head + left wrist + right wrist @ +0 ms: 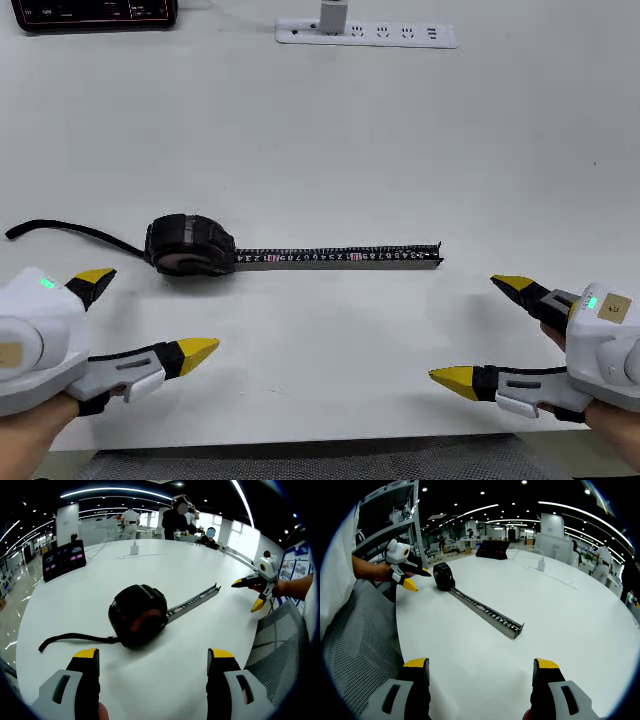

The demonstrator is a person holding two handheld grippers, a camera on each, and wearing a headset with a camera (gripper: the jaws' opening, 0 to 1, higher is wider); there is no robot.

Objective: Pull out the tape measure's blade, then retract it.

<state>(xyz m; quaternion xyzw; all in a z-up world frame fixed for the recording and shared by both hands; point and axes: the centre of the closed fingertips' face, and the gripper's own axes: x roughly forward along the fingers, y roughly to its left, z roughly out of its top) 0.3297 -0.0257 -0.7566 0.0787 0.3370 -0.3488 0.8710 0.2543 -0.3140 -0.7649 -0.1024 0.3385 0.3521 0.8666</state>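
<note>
Case (pixel 190 246) on desk (pixel 330 150), blade (pixel 340 257) out flat. Case rigid, likely hefty: clamp sides. Blade thin, springy: pinch hook tip (pixel 437 253). Left hand-held gripper (pixel 150 312), right hand-held gripper (pixel 472 330): both spread wide, empty.

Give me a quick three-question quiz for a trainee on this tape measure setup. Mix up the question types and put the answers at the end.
1. True or false: the blade is pulled out of the tape measure and lies on the white table.
2. What do the left tongs grip? A) the tape measure B) the blade C) nothing
3. Fill in: the blade's free end points toward the ___ tongs.
Key: 1 true. 2 C, they are open and clear of the tape measure. 3 right: the end lies nearer the right tongs, which are also open.
</note>
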